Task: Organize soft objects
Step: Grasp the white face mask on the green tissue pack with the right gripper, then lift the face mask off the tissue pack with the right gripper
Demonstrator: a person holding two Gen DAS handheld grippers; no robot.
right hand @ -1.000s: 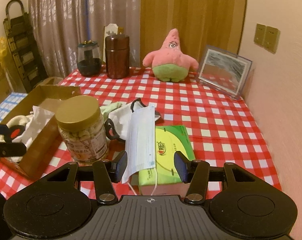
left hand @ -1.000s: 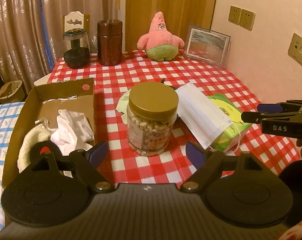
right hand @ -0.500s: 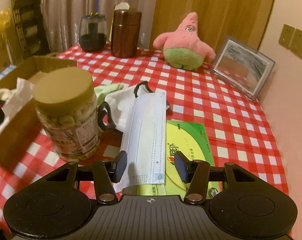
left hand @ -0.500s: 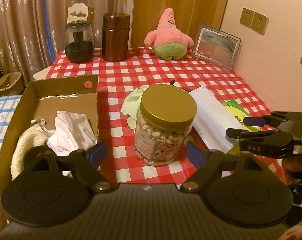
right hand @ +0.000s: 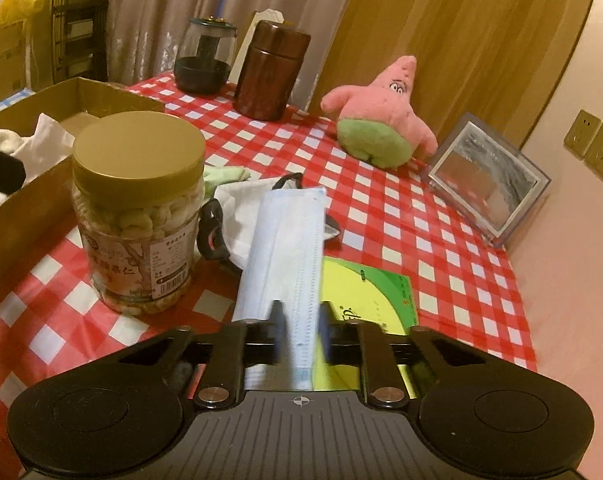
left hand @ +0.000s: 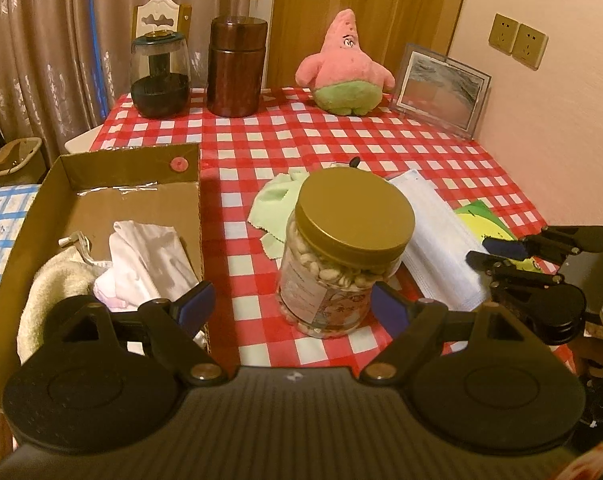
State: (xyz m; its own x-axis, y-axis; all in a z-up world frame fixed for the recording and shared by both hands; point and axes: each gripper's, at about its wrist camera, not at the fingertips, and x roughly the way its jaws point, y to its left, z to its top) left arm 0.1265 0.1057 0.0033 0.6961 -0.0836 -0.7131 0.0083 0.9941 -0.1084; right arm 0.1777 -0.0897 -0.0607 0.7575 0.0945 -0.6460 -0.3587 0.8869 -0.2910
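2 grippers tilt downward: right gripper jaws closing on face mask, left gripper jaws open.

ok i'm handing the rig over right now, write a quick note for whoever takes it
Right gripper: jaws closing on the near end of the blue face mask, which lies over the green tissue pack.
Left gripper: open, empty, in front of the nut jar.
Done: white cloth and beige towel are in the cardboard box.
Left: blue mask, white mask, green cloth, pink plush.
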